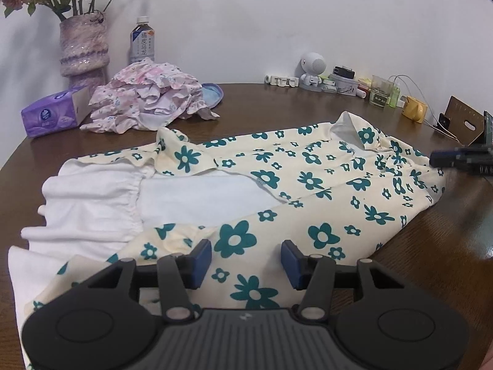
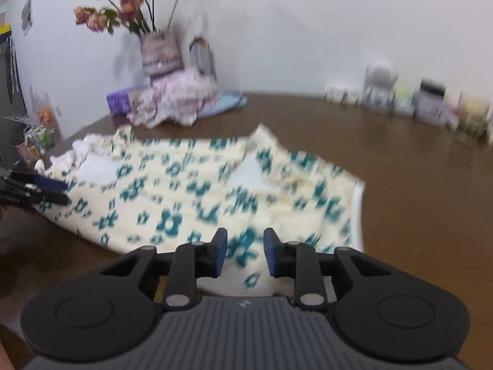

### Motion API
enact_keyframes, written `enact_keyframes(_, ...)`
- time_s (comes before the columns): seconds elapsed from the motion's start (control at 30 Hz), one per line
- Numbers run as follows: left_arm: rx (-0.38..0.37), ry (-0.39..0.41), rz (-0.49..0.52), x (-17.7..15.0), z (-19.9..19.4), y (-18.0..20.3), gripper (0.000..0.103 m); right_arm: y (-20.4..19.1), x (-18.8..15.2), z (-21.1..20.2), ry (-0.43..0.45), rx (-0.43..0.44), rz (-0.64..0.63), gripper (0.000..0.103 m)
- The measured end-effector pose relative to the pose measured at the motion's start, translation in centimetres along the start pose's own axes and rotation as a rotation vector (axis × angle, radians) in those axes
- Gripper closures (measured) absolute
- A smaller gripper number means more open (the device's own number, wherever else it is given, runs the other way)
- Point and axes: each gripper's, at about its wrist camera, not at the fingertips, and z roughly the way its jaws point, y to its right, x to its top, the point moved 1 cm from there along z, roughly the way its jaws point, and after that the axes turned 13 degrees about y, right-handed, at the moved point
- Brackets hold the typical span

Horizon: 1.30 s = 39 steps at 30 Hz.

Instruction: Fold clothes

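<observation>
A cream dress with teal flowers (image 1: 308, 191) and a white ruffled lining (image 1: 92, 203) lies spread on the brown table (image 1: 446, 262), its sides folded inward. My left gripper (image 1: 246, 262) is open over the dress's near edge, with nothing between its blue pads. In the right wrist view, which is motion-blurred, the same dress (image 2: 191, 191) lies ahead. My right gripper (image 2: 245, 252) is open over its near edge. The right gripper's tip (image 1: 459, 158) shows at the far right in the left wrist view; the left gripper's tip (image 2: 37, 189) shows at the left in the right wrist view.
A crumpled pink floral garment (image 1: 148, 98) sits at the back left beside a purple tissue pack (image 1: 52, 114), a vase of flowers (image 1: 83, 46) and a bottle (image 1: 141, 40). Small gadgets, jars and a yellow cup (image 1: 414, 109) line the wall. A cardboard stand (image 1: 465, 120) is at right.
</observation>
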Motion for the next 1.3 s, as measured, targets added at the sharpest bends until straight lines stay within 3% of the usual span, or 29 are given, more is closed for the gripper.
enact_keyframes(0.07,0.001,0.007,-0.004,-0.1,0.0,0.0,0.053,0.5,0.7,-0.3,0.024,-0.037,-0.010,0.077)
enact_keyframes(0.3,-0.012,0.019,0.008,-0.4,0.1,-0.2,0.053,1.1,-0.5,0.7,0.018,-0.029,0.018,0.080)
enact_keyframes(0.5,-0.047,0.031,0.019,-0.7,-0.1,-0.6,0.053,1.3,-2.0,1.4,-0.017,-0.052,0.002,0.100)
enact_keyframes(0.83,-0.038,0.044,-0.005,-0.5,-0.3,-0.7,0.053,2.5,-2.3,1.3,-0.010,-0.042,0.072,0.102)
enact_keyframes(0.93,-0.008,0.094,0.005,0.3,-1.2,0.4,0.052,-0.2,-1.7,1.6,0.006,-0.018,0.043,0.095)
enact_keyframes(1.03,-0.054,0.129,0.028,1.1,-1.5,2.3,0.052,-3.6,-1.1,2.1,0.030,0.016,0.006,0.090)
enact_keyframes(1.13,-0.106,0.120,0.070,1.2,-0.6,4.5,0.052,-7.0,-0.4,2.5,0.053,0.051,-0.031,0.084)
enact_keyframes(1.3,-0.093,0.078,0.079,0.6,1.5,5.9,0.052,-12.4,0.6,4.3,0.069,0.080,-0.089,0.080)
